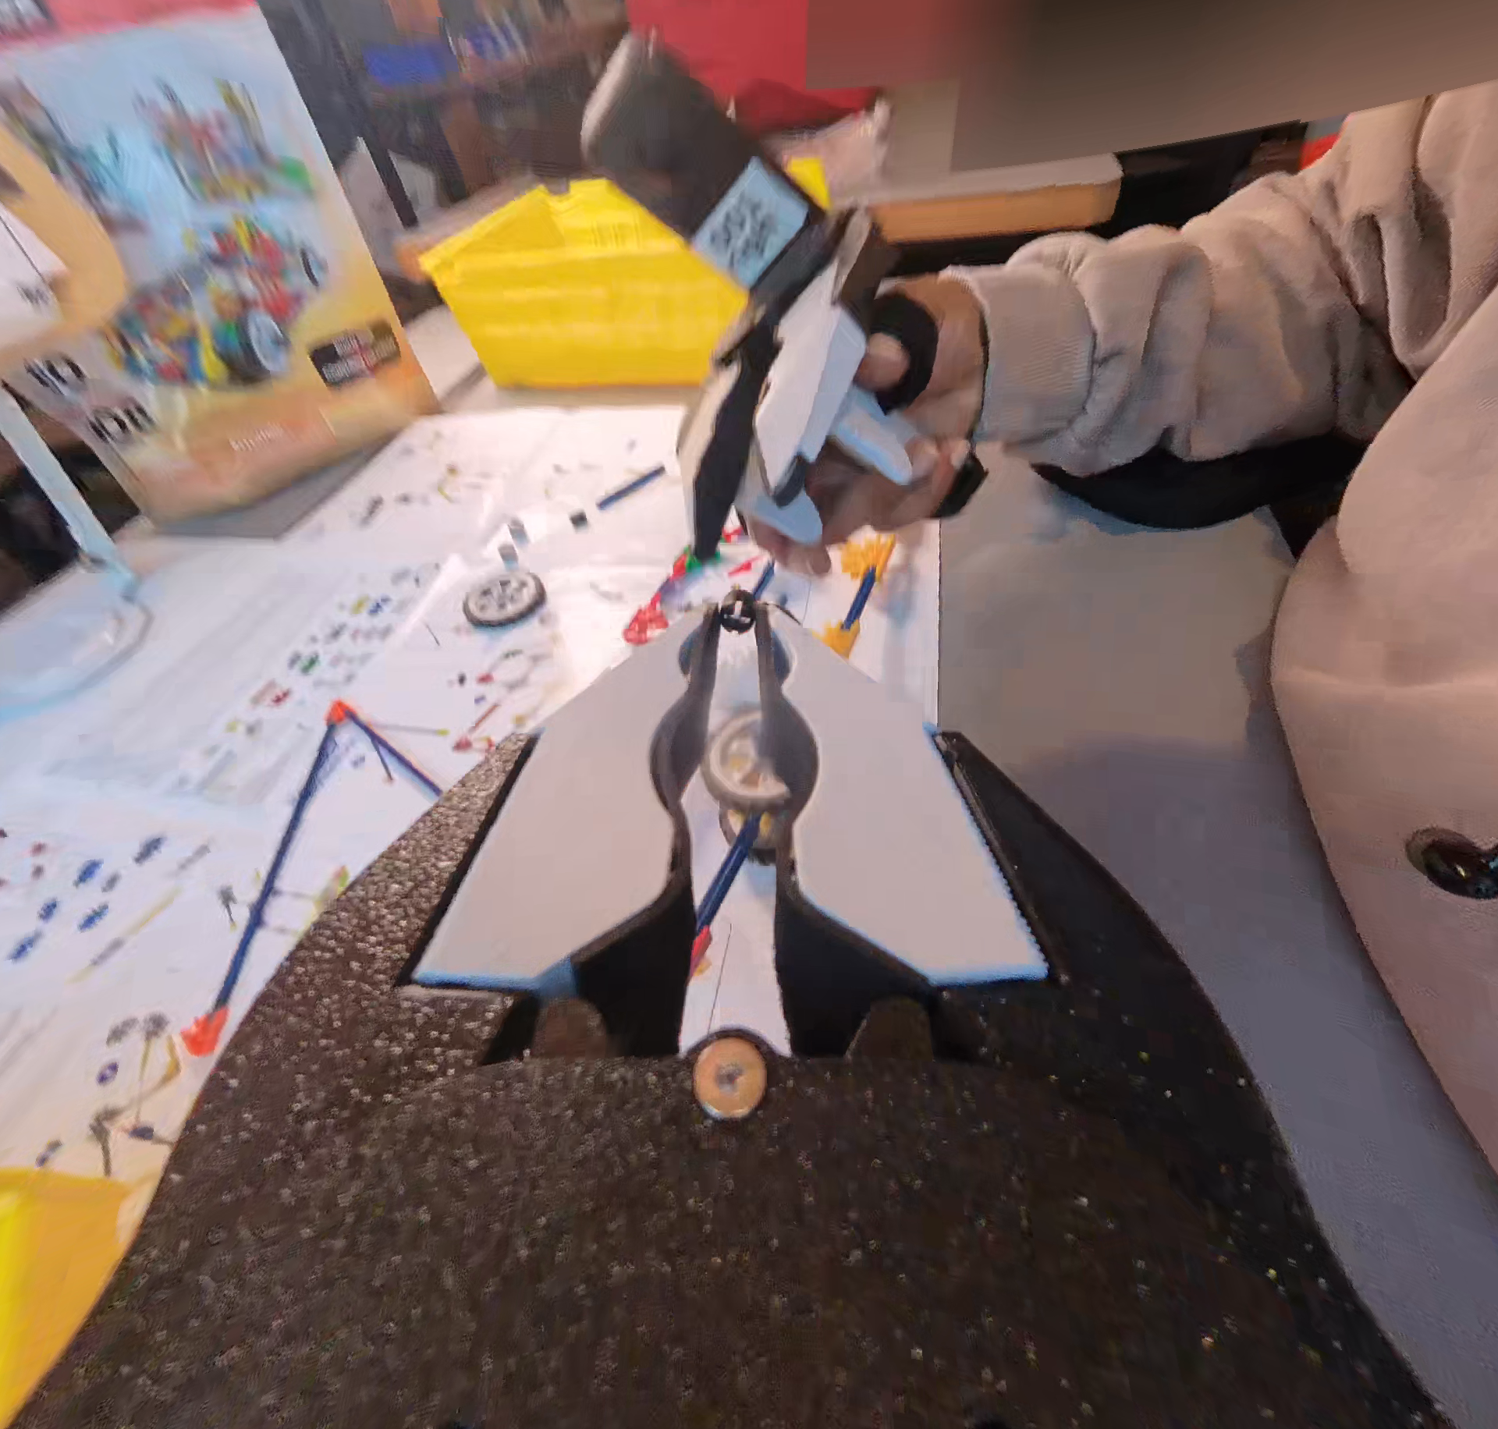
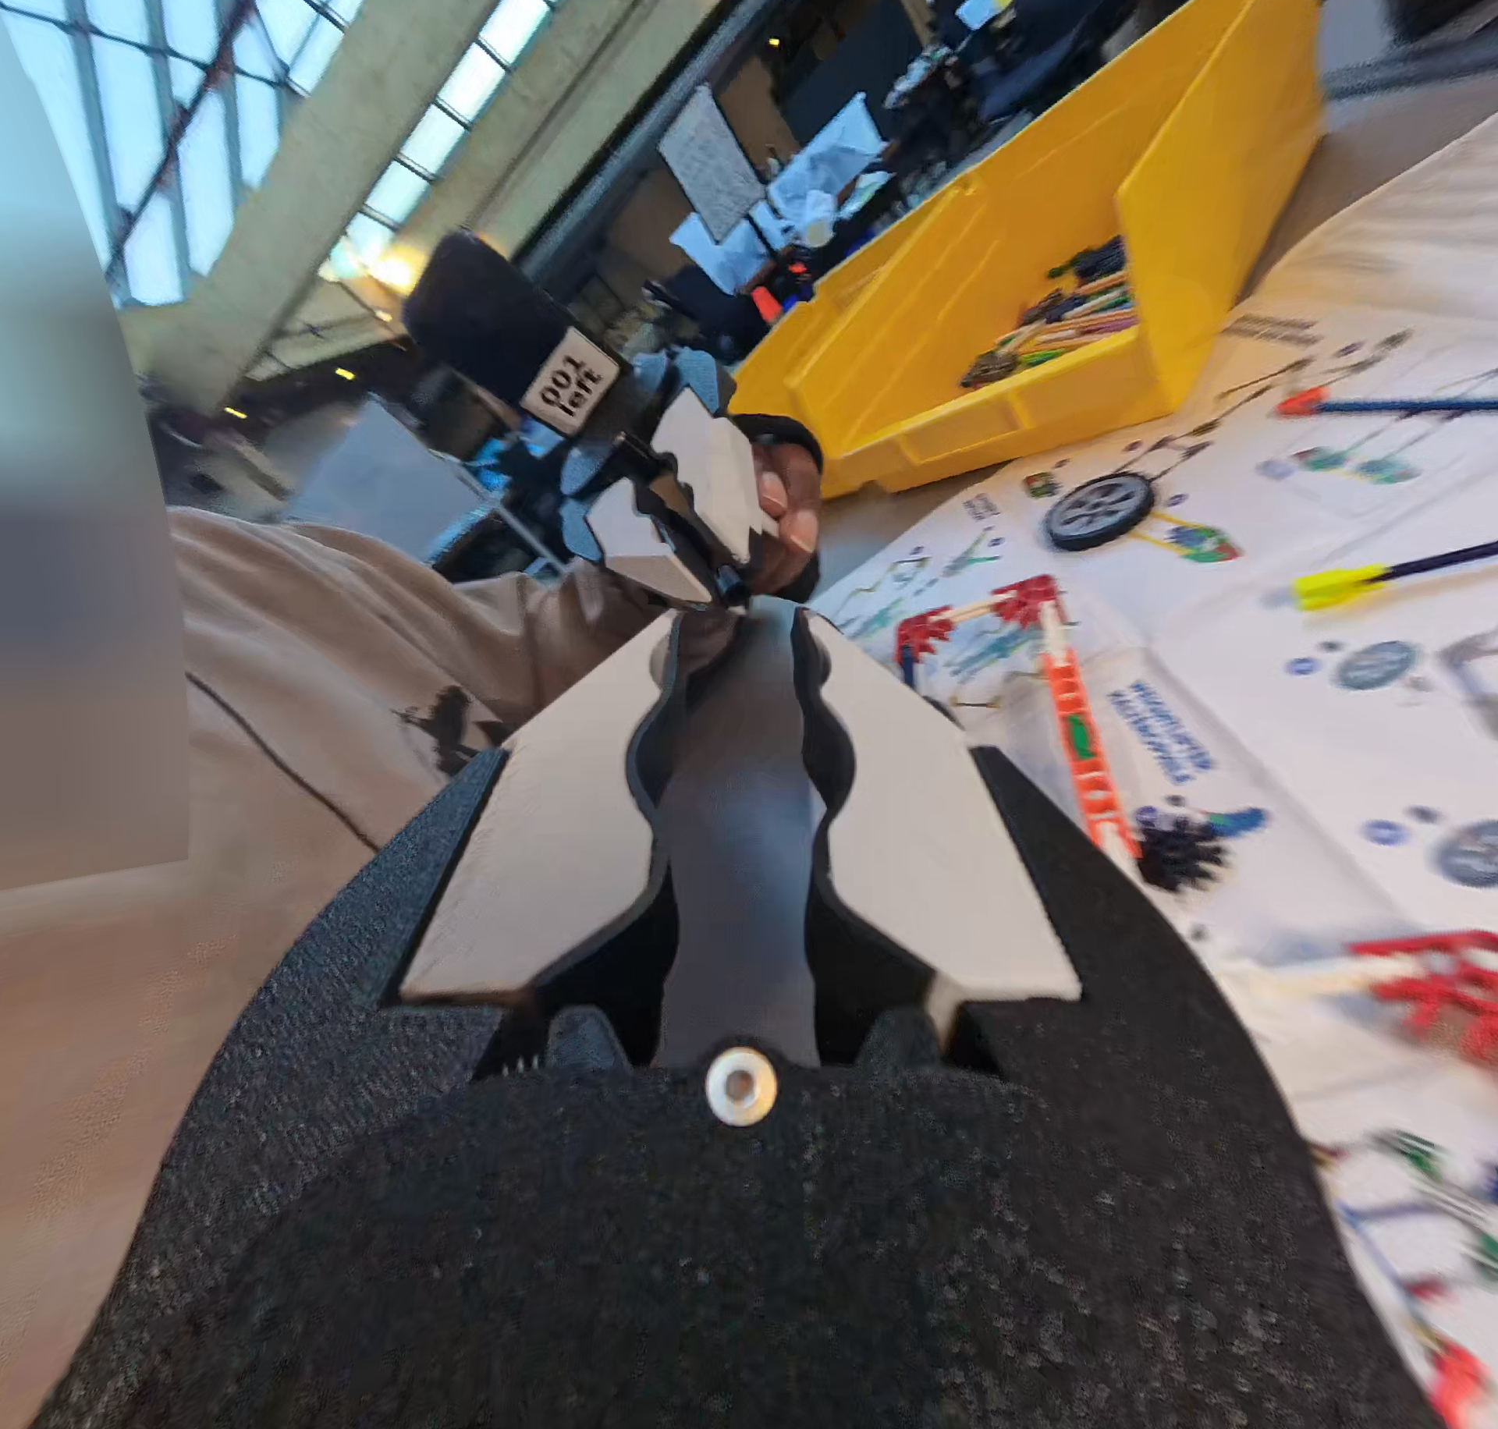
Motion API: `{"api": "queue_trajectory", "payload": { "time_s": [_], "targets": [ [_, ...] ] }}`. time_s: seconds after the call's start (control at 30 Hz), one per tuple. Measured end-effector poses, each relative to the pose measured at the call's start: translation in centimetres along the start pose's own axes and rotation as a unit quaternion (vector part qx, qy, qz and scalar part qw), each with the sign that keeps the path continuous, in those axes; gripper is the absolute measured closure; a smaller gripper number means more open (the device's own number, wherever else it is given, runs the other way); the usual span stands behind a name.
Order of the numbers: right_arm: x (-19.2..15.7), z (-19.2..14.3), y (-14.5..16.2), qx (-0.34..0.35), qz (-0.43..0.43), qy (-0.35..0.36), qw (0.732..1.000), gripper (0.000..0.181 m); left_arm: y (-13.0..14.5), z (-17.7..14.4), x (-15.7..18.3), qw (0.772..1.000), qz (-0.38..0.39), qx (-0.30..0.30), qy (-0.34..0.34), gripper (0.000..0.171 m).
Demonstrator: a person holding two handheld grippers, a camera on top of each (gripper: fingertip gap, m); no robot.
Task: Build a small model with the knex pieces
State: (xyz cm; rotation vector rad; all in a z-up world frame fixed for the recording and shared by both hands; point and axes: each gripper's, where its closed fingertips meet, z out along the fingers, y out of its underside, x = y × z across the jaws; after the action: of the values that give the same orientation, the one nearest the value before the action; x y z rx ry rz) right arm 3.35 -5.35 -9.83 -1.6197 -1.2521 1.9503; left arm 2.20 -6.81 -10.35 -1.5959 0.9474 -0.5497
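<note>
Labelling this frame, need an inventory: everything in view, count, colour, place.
bin: one seen per view, yellow, table's far side, rods inside
box: one, colourful, far left
sheet: one, white, printed, over the table
wheels: two, grey; one loose, one on a blue rod below the left tongs
rod frame: one, blue with orange joints, left
sleeve: beige
left tongs: pinching a small dark part
right tongs: open
</note>
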Motion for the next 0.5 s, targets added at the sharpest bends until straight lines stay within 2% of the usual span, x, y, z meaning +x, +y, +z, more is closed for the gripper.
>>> {"api": "queue_trajectory", "payload": {
  "time_s": [0.1,0.23,0.37,0.5],
  "targets": [
    [1.8,-1.8,-0.4,-0.028,-0.093,0.082,0.992,0.157,2.4,0.4,-0.9,0.995,-0.041,-0.091,0.026,0.165],
    [3.0,-2.4,1.1,-0.088,-0.152,0.123,0.977,0.157,3.8,1.2,-0.3,0.980,-0.047,-0.177,0.078,0.165],
    [3.7,-1.9,2.7,-0.129,-0.170,0.133,0.968,0.157,5.0,1.6,0.3,0.957,-0.017,-0.261,0.124,0.165],
    [3.9,-2.2,2.6,-0.129,-0.167,0.139,0.968,0.157,5.6,2.1,0.6,0.940,0.014,-0.309,0.148,0.165]
  ]
}}
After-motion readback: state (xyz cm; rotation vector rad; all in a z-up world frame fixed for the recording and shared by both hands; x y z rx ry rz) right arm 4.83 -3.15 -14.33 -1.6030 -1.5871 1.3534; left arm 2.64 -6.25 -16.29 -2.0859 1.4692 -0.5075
